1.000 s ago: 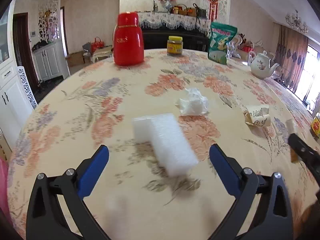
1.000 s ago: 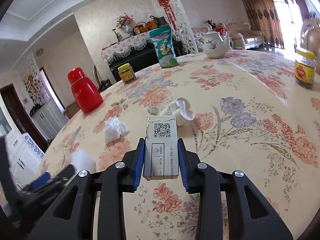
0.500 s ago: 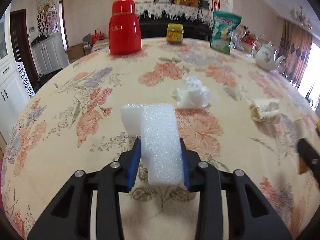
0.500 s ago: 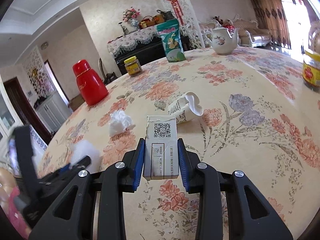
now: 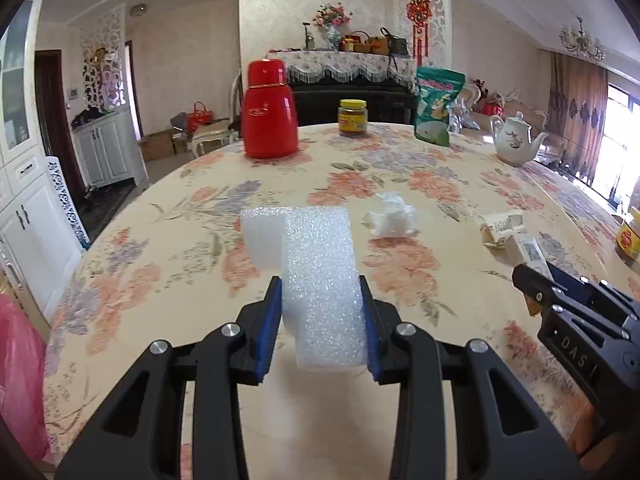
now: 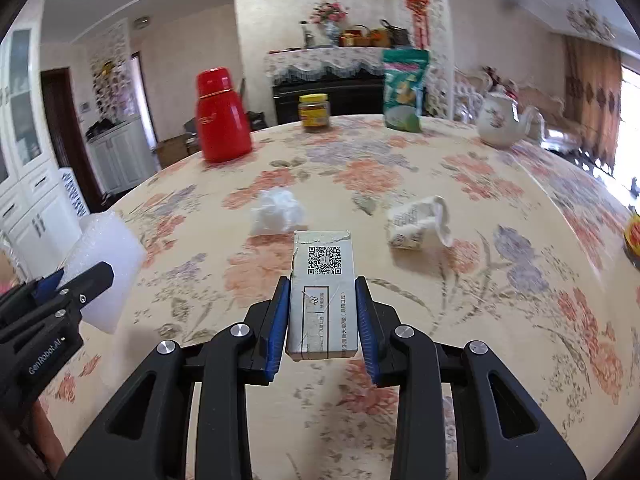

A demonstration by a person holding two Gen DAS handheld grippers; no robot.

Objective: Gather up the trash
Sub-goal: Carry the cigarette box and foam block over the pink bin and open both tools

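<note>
Lifted one foam block in left gripper, one carton in right gripper

A home dining room: floral-clothed table, teapot, chandelier, sofa.

In the left wrist view the foam block covers the counter under it, and the near counter edge sits behind the left tongs. A jar is cut by the right picture edge, and a pink bag by the left edge. In the right wrist view the small box hides the counter below it; the print on it is too small to read. The teapot and curtains are blurred.
</note>
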